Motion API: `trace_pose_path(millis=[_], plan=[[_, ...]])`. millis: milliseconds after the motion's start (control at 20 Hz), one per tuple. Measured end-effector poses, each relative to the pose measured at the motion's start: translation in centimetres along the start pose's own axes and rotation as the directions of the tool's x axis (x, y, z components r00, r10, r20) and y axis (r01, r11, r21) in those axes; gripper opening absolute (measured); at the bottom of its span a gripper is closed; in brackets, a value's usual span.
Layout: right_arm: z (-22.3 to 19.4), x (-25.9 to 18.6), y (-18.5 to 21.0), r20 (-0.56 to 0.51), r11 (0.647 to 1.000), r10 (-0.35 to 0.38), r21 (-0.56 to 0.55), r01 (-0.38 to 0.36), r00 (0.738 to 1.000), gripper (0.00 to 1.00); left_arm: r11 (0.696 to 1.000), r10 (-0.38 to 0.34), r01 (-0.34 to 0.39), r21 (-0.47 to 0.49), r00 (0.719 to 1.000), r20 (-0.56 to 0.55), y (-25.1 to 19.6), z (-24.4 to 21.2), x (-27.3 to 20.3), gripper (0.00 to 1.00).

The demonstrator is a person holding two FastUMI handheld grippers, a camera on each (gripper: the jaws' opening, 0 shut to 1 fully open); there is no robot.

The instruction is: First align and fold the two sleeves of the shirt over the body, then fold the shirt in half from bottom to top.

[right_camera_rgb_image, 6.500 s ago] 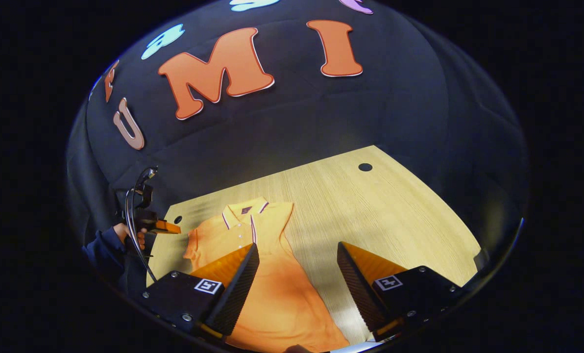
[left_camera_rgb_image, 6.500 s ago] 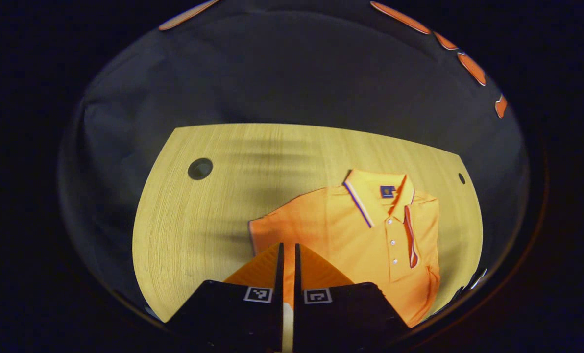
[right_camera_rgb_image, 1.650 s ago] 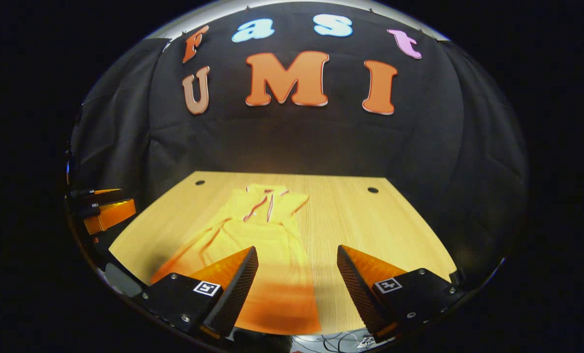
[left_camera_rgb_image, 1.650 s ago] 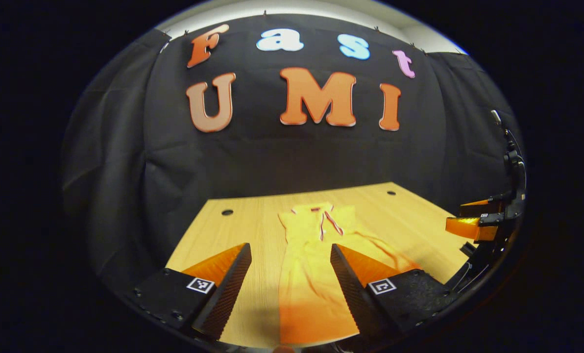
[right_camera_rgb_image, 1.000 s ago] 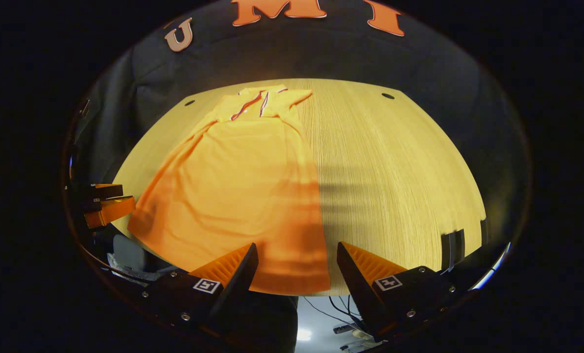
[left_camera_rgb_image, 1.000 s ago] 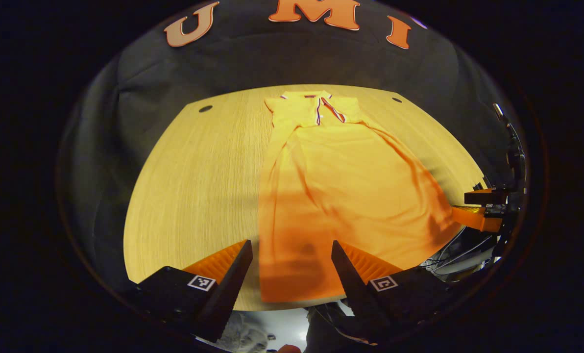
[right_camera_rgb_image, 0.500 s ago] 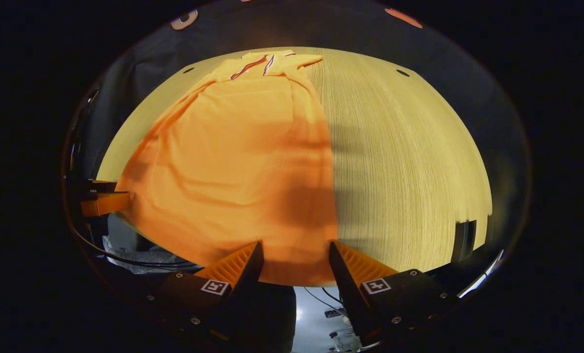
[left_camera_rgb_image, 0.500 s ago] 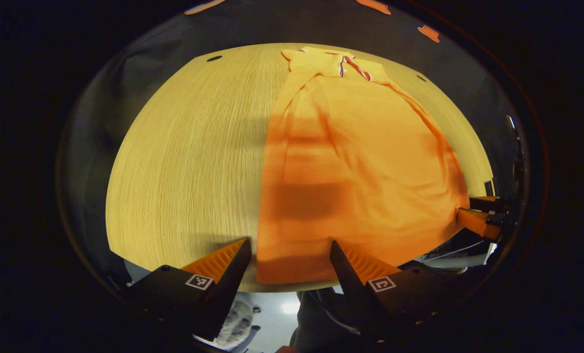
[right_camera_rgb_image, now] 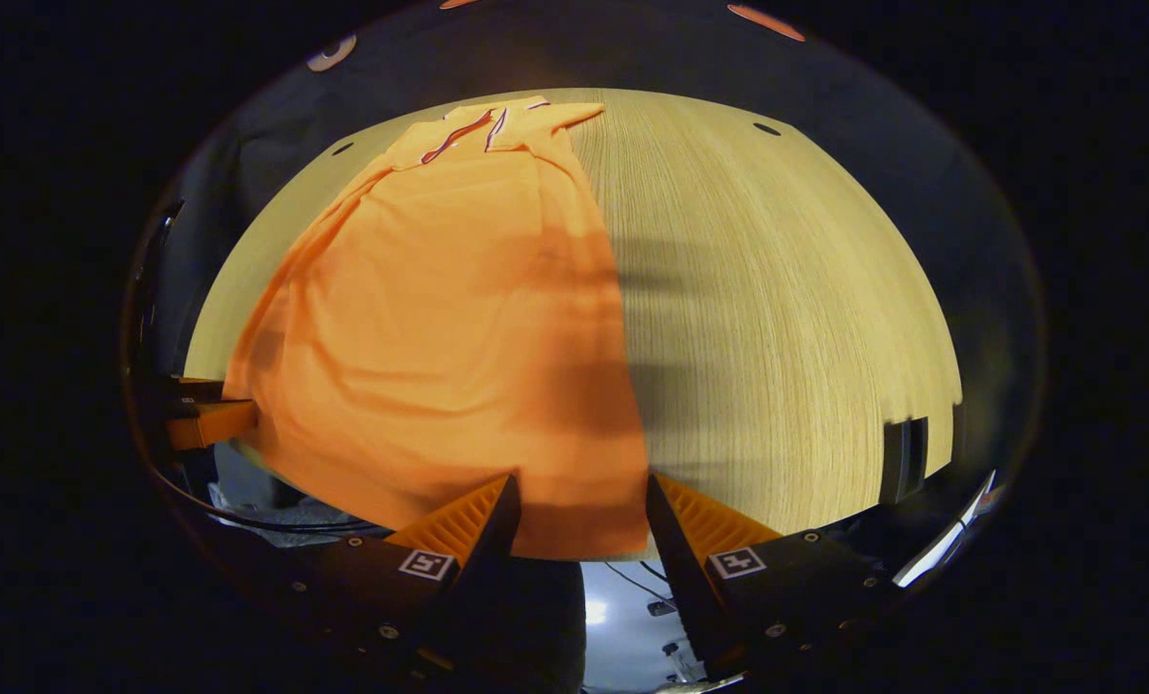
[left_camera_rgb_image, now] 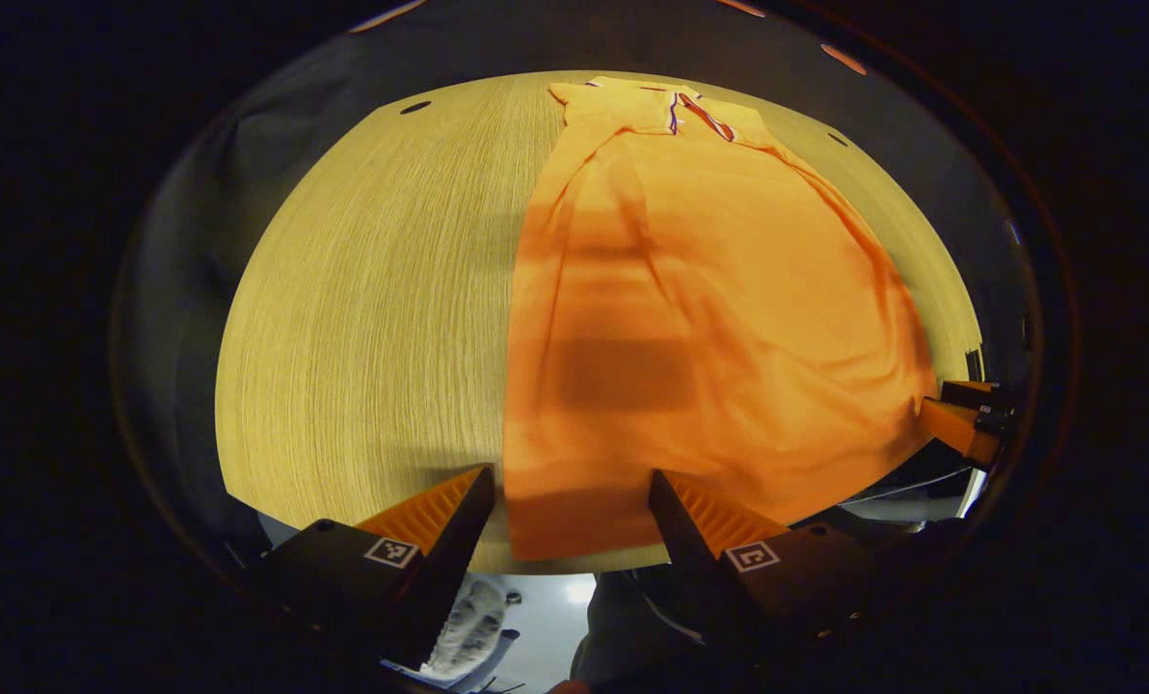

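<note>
Left gripper view: my left gripper (left_camera_rgb_image: pixel 570 482) sits over the near edge of the desk (left_camera_rgb_image: pixel 362 289), jaws spread wide, nothing between them but air. The near left corner of the orange shirt (left_camera_rgb_image: pixel 690 318) lies flat in the gap between the two fingers; I cannot tell whether either finger touches the cloth. The shirt runs lengthwise away from me, collar (left_camera_rgb_image: pixel 676 101) at the far end with striped trim, hem at the near edge. Sleeves look already folded in, the body narrow and long, some soft wrinkles near the right side. At the far right of this view I see the right gripper (left_camera_rgb_image: pixel 965 419) close by the shirt's other hem corner. A round hole (left_camera_rgb_image: pixel 415 107) sits in the far left of the desk.

Right gripper view: right gripper (right_camera_rgb_image: pixel 579 492) also wide open, straddling the near right hem corner. Here bare desk spreads to the right of the shirt, with a dark hole (right_camera_rgb_image: pixel 765 128) far off. The left gripper shows at the left edge, just beside the hem.
</note>
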State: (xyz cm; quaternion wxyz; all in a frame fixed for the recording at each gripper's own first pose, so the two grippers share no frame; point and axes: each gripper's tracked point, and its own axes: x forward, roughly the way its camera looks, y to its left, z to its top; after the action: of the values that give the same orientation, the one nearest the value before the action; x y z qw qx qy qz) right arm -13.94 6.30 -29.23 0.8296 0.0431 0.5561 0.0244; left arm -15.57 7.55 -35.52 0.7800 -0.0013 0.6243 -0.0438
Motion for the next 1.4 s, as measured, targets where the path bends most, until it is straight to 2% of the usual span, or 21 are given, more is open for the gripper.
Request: trace_pose_path(millis=[100,300,350,400,450,500,550,600,650,700,750,800,850,900,950,1050,1400], plan=[[-1.2,0.5,0.4,-0.053,1.000,0.019,0.014,-0.018,0.998,0.80,1.000,0.001,-0.001,-0.001,1.000,0.004,0.0,0.0,0.1,0.99],[-1.2,0.3,1.7,-0.076,0.999,0.036,0.032,-0.033,0.996,0.77,1.000,0.000,0.000,0.005,1.000,-0.008,-0.2,0.1,0.2,0.99],[-1.2,0.3,2.1,-0.094,0.999,0.038,0.005,-0.038,0.995,0.72,1.000,-0.001,0.001,0.012,1.000,-0.019,-0.4,0.1,0.3,0.99],[-1.4,0.1,2.6,-0.116,0.999,0.045,-0.021,-0.048,0.992,0.72,1.000,-0.006,0.007,0.021,1.000,-0.020,-0.7,0.4,0.4,0.96],[-1.5,0.3,3.0,-0.114,0.999,0.048,-0.016,-0.050,0.992,0.61,1.000,-0.009,0.010,0.028,1.000,-0.023,-0.9,0.2,0.2,0.92],[-1.4,0.3,3.4,-0.117,0.999,0.052,-0.010,-0.053,0.992,0.52,0.999,-0.018,0.019,0.049,1.000,-0.022,-1.4,0.4,0.3,0.79],[-1.3,0.2,3.5,-0.115,0.998,0.058,-0.017,-0.061,0.992,0.35,0.997,-0.031,0.032,0.069,0.999,-0.008,-2.1,0.6,0.3,0.72],[-1.4,0.3,3.9,-0.114,0.997,0.076,-0.007,-0.078,0.991,0.31,0.997,-0.043,0.043,0.067,0.999,0.010,-2.7,0.9,0.2,0.44],[-1.2,0.1,3.9,-0.111,0.996,0.088,0.002,-0.088,0.990,0.13,0.997,-0.038,0.038,0.071,0.999,0.004,-2.9,0.6,0.3,0.17],[-1.2,0.3,4.5,-0.112,0.990,0.135,0.043,-0.131,0.984,0.13,0.994,-0.054,0.053,0.091,0.999,0.010,-3.0,0.8,0.4,0.08],[-1.4,0.0,5.6,-0.125,0.976,0.201,0.106,-0.189,0.971,0.07,0.994,-0.077,0.076,0.082,0.997,0.006,-3.5,0.7,0.2,0.07],[-1.2,-1.0,6.3,-0.122,0.953,0.264,0.184,-0.240,0.957,0.07,0.993,-0.091,0.090,0.081,0.996,0.008,-3.6,0.8,-0.5,0.06],[-1.4,-0.1,7.5,-0.128,0.932,0.311,0.237,-0.275,0.942,0.01,0.992,-0.121,0.121,0.037,0.993,0.005,-4.4,1.8,1.1,0.01],[-1.3,-0.4,8.1,-0.131,0.922,0.339,0.242,-0.302,0.932,0.01,0.987,-0.160,0.160,0.000,0.987,0.003,-4.4,1.4,0.4,0.01],[-0.7,-0.2,8.0,-0.108,0.925,0.333,0.230,-0.302,0.937,0.01,0.985,-0.171,0.171,-0.014,0.985,0.007,-4.4,1.6,0.4,0.01],[1.0,-1.2,8.3,-0.054,0.912,0.367,0.217,-0.348,0.929,0.00,0.981,-0.191,0.193,-0.035,0.980,0.048,-4.1,3.0,-0.7,0.01],[5.8,-1.8,7.1,0.034,0.868,0.423,0.273,-0.415,0.906,0.00,0.967,-0.218,0.236,-0.095,0.962,0.167,-3.2,9.0,-3.7,0.01]])
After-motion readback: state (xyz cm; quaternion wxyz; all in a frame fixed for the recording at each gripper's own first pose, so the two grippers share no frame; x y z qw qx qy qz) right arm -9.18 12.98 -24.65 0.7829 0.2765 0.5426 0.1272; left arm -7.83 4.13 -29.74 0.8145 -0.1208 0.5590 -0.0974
